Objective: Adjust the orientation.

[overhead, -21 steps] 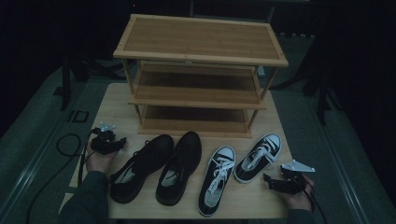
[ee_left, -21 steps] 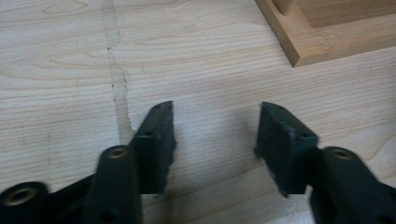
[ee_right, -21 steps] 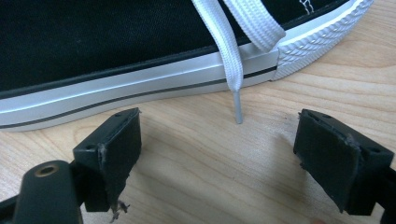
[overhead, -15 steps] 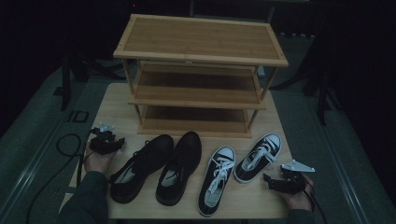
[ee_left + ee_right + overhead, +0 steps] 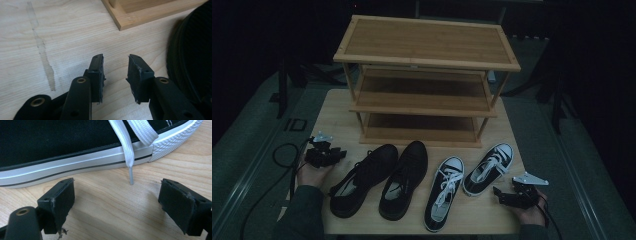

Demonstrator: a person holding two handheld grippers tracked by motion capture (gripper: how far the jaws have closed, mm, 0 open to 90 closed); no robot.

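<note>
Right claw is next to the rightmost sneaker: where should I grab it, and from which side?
Likely best at the heel collar of the rightmost sneaker, approached from the right claw side. The heel points toward the person, and the opening's rim looks thin enough for open jaws, unlike the wide rubber sole.

A three-tier wooden shoe rack [image 5: 427,80] stands at the upper centre of the frame on the pale wooden counter [image 5: 337,112]. A black cable [image 5: 282,155] loops over the counter's left edge at lower left.

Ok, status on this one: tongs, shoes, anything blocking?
Left tongs open, empty, beside black shoe. Right tongs open wide, facing sneaker, not touching. Rack shelves bare, nothing blocking.
</note>
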